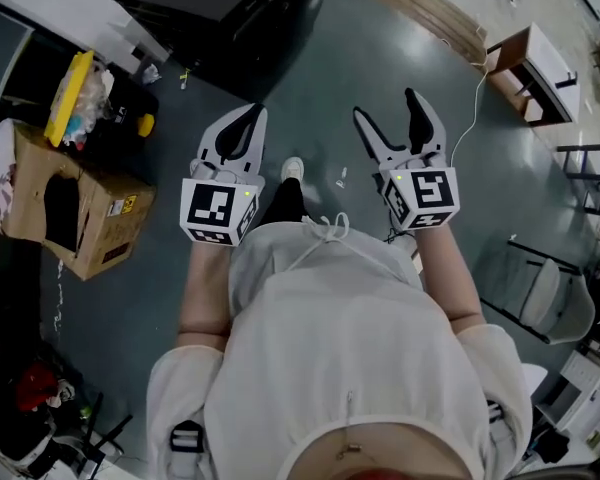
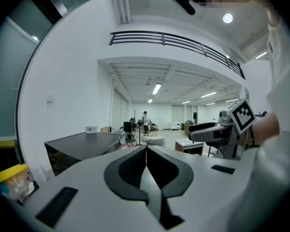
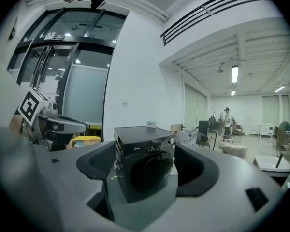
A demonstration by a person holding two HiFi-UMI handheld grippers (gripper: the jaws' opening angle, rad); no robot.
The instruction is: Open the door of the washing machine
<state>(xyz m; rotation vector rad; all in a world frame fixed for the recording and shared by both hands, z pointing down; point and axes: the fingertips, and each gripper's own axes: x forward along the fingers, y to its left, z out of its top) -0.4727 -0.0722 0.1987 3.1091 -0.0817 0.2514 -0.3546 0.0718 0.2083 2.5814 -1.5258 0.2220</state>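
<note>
The black front-loading washing machine (image 1: pixel 220 8) stands ahead of me at the top of the head view, some way off from both grippers. In the right gripper view the washing machine (image 3: pixel 145 170) shows framed between the jaws, its round door closed. My right gripper (image 1: pixel 386 106) is open with nothing between its fingers. My left gripper (image 1: pixel 252 118) is shut and empty, its pads meeting in the left gripper view (image 2: pixel 146 148). From the left gripper, only the machine's dark top (image 2: pixel 82 144) shows, at the left.
A torn cardboard box (image 1: pixel 65 203) and a yellow-lidded container (image 1: pixel 70 98) sit left of the machine. Wooden planks (image 1: pixel 430 8), a low white-topped table (image 1: pixel 535 68) and chairs (image 1: pixel 550 298) stand at the right. A white cable (image 1: pixel 470 118) trails over the floor. A person (image 3: pixel 227 122) stands far off.
</note>
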